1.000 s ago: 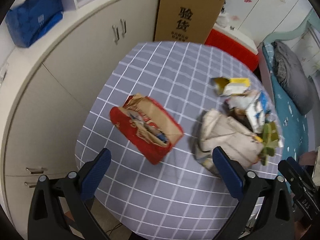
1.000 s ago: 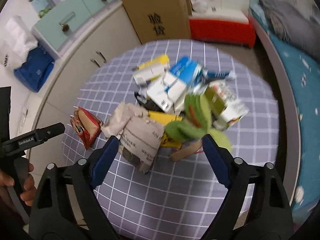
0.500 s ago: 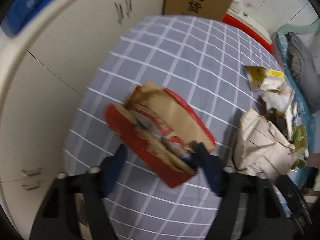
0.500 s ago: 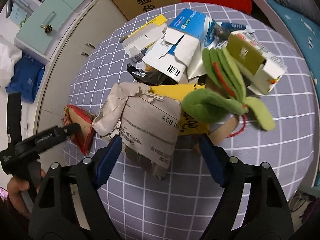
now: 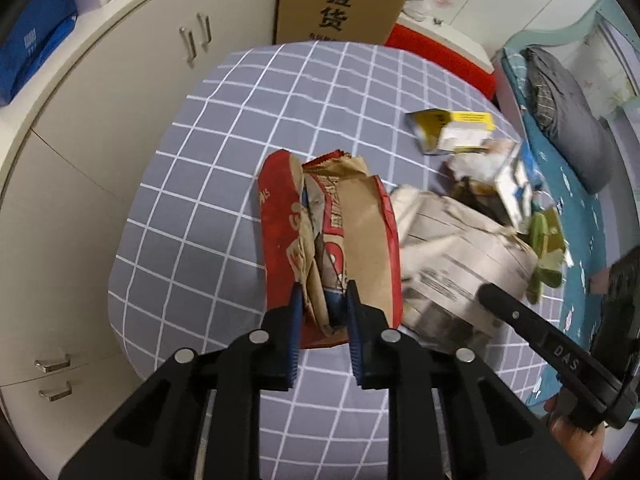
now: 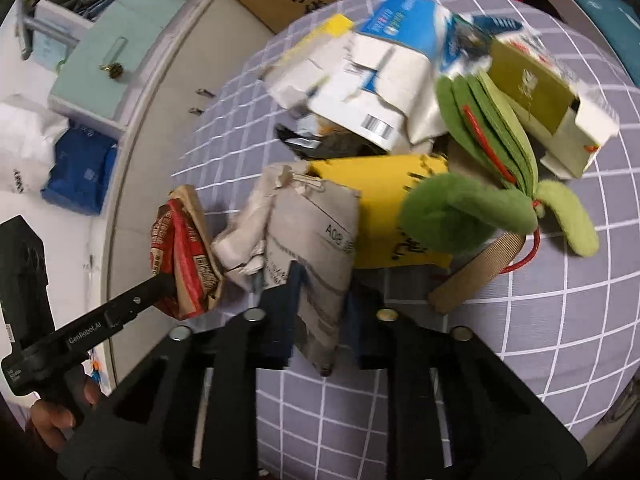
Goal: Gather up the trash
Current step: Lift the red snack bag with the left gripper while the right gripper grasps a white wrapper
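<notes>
At the centre of the left wrist view, the torn red paper bag (image 5: 328,240), crumpled brown paper showing inside it, is pinched by the left gripper (image 5: 322,300) above the checked tablecloth (image 5: 224,184). In the right wrist view, the grey printed paper bag (image 6: 308,256) is clamped by the right gripper (image 6: 320,292), beside the carton pile (image 6: 384,80) at upper centre.
</notes>
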`<state>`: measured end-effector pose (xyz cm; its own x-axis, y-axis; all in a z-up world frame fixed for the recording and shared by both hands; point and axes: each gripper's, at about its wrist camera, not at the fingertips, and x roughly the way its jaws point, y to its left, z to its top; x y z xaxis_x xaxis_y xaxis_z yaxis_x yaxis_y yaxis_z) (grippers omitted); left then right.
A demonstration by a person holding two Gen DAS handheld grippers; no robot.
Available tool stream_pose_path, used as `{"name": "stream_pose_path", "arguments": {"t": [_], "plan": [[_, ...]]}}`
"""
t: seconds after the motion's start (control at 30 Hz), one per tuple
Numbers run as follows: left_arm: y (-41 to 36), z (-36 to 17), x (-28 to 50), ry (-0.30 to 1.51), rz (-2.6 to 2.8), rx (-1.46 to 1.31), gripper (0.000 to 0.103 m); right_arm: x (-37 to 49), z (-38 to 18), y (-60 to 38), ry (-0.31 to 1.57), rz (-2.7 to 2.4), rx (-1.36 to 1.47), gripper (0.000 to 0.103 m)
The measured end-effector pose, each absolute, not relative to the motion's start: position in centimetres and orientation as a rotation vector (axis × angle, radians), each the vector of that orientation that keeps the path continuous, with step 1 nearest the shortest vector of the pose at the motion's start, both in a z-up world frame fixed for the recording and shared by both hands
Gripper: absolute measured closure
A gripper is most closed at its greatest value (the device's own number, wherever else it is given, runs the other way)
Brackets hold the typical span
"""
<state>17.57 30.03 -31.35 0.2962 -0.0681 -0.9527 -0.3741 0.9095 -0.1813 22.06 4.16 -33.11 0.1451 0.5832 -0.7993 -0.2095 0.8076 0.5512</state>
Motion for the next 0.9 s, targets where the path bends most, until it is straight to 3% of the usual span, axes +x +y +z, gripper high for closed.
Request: {"name": "stream_pose_path", "arguments": {"t": [0.17,0.5,0.67,0.9], "plan": [[28.3,-28.7,17.1,1.222,0.159,-0.392,0.084,21.5,-30.0,4.8,1.269,0.686,0.334,0.096],[22.1,-18.2,17.6,1.011,-0.055,-0.339,0.084,20.8,-19.7,-0.4,1.054,0.712,0.373,0.096],[15.7,-15.8,20.1,0.96,-0.179,-0.275,0.084,21.8,-16.4,-8.6,0.946,0.568,0.395,0.096],[3.4,-16.1,25.3,1.001,-0.34,-0.2,0.084,23.9,-17.1,-21.2,0.897,0.361,0.442,0.096]]}}
